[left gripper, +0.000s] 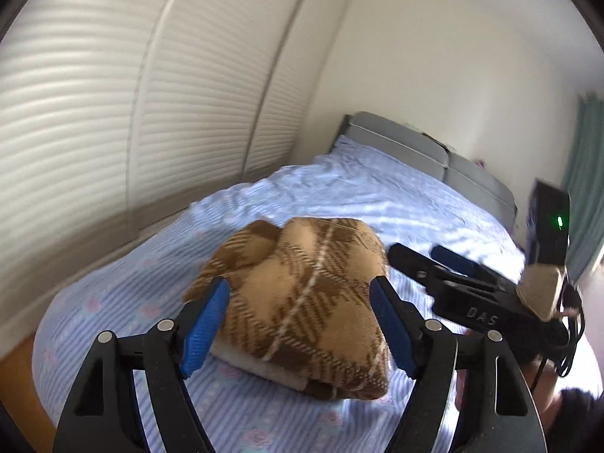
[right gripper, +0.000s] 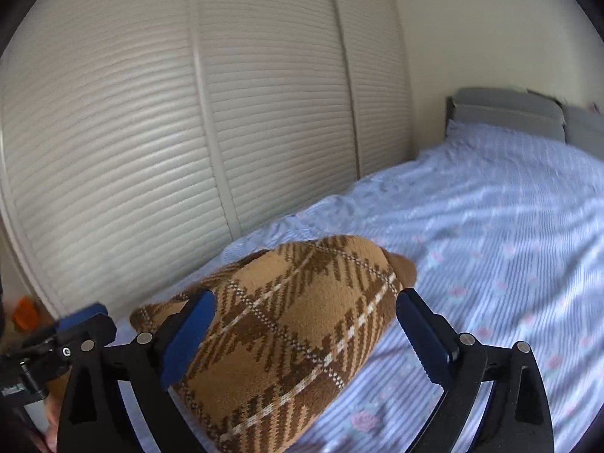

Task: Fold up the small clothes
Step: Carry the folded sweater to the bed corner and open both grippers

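A folded brown and tan plaid knit garment (left gripper: 302, 294) lies in a thick bundle on the bed's blue striped sheet (left gripper: 377, 196). My left gripper (left gripper: 300, 302) is open, its blue pads (left gripper: 205, 324) standing on either side of the bundle's near end without pinching it. My right gripper (left gripper: 426, 260) hovers just right of the bundle, pointing left. In the right wrist view the garment (right gripper: 283, 339) fills the span of the open right gripper (right gripper: 305, 302); its left finger overlaps the cloth and its right finger stands apart. The left gripper (right gripper: 83, 321) shows at the lower left.
White louvered wardrobe doors (right gripper: 188, 132) run along the bed's left side. A grey headboard (left gripper: 434, 151) closes the far end. A black device with a green light (left gripper: 555, 222) stands at the far right. The sheet (right gripper: 490, 226) stretches to the right of the garment. An orange object (right gripper: 24, 315) sits by the wardrobe.
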